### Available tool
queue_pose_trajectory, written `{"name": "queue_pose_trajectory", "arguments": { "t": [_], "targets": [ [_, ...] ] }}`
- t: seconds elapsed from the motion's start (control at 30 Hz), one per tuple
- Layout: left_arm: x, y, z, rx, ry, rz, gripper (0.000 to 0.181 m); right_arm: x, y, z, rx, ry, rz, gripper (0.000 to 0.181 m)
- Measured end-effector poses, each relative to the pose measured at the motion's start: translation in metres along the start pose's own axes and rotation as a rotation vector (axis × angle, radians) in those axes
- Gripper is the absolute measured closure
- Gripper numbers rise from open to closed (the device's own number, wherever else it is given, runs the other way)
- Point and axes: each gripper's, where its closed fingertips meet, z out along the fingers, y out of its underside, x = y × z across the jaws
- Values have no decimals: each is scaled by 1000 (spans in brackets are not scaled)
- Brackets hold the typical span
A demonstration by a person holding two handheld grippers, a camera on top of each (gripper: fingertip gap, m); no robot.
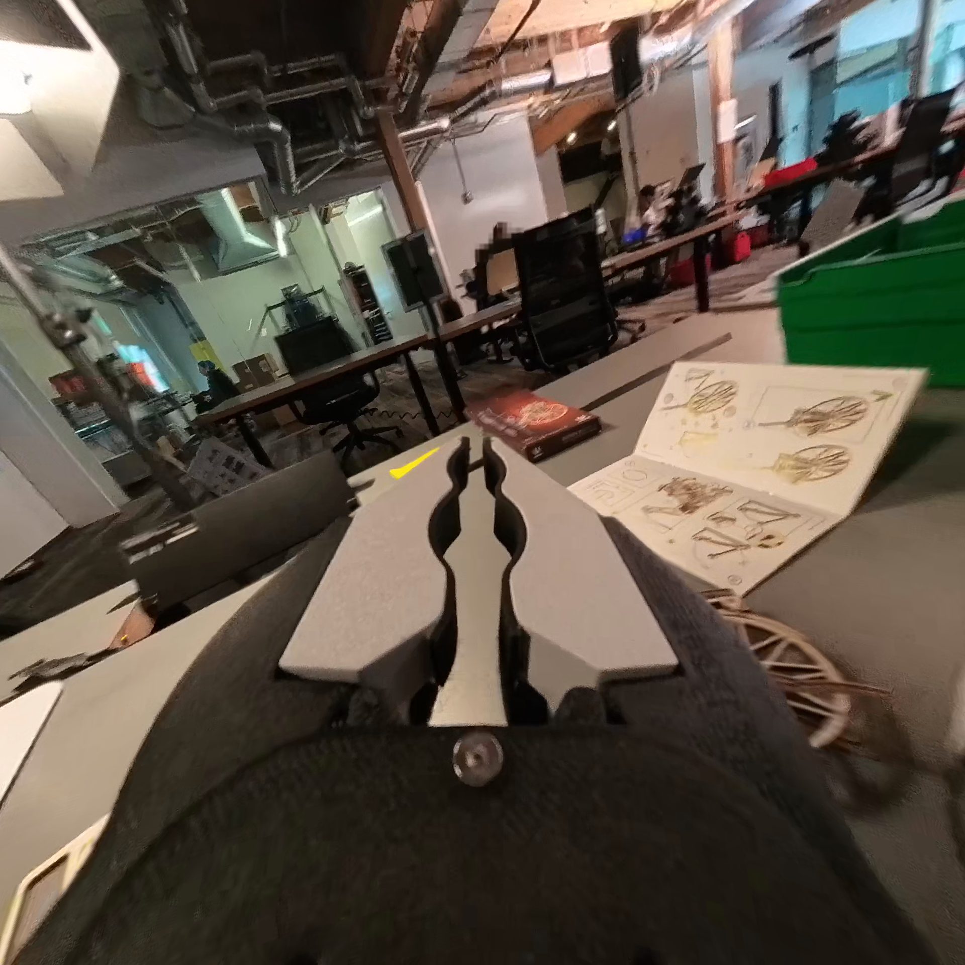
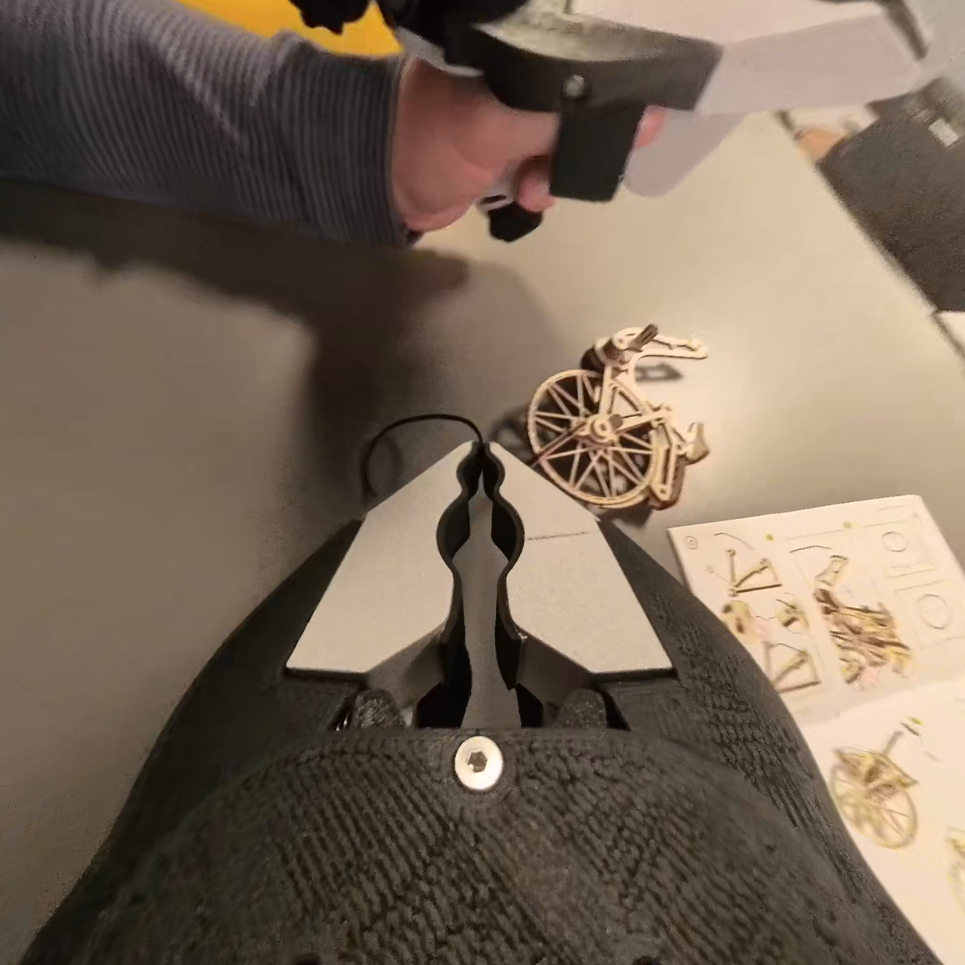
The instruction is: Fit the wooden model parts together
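A pale wooden model, a spoked wheel with a frame [image 2: 605, 433], lies on the grey table [image 2: 183, 418], just right of my right gripper's tips. My right gripper [image 2: 483, 446] is shut on a thin black band [image 2: 431, 415], which loops out to the left above the table. My left gripper [image 1: 474, 448] is raised and points out over the far table edge; its tips stand slightly apart with nothing between them. Part of the wooden wheel [image 1: 783, 668] shows low on the right behind it. The left gripper's body [image 2: 574, 78], held by a hand, shows at the top of the right wrist view.
An open instruction booklet [image 1: 757, 470] lies right of the model and also shows in the right wrist view [image 2: 835, 600]. A red-brown box [image 1: 538, 423] and green bins [image 1: 877, 303] stand farther back. A dark box [image 1: 235, 522] is at the left. My right fingertips sit around 15 centimetres from my left ones.
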Motion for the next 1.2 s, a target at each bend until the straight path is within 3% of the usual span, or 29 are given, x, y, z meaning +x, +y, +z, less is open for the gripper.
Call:
{"name": "queue_pose_trajectory", "arguments": {
  "t": [0.17,0.27,0.43,0.67,0.83,1.0,1.2],
  "targets": [
    [61,-25,-27,93,280,-97,169,20,-19,-22,162,137,-86,181],
    [116,-30,-51,114,602,-150,132,28,-28,-33,248,201,-102,181],
    [124,-12,-47,-18,635,-225,123,35,-30,-43,300,267,-139,181],
    [124,-2,-47,-83,669,-259,142,40,-35,-54,362,288,-133,181],
    [131,-8,-56,-49,758,-260,157,39,-39,-62,393,281,-150,181],
    [139,-10,-61,1,752,-142,167,37,-44,-68,414,290,-179,181],
    [134,-12,-59,9,718,-140,181,39,-42,-68,400,304,-185,181]
  ]
}}
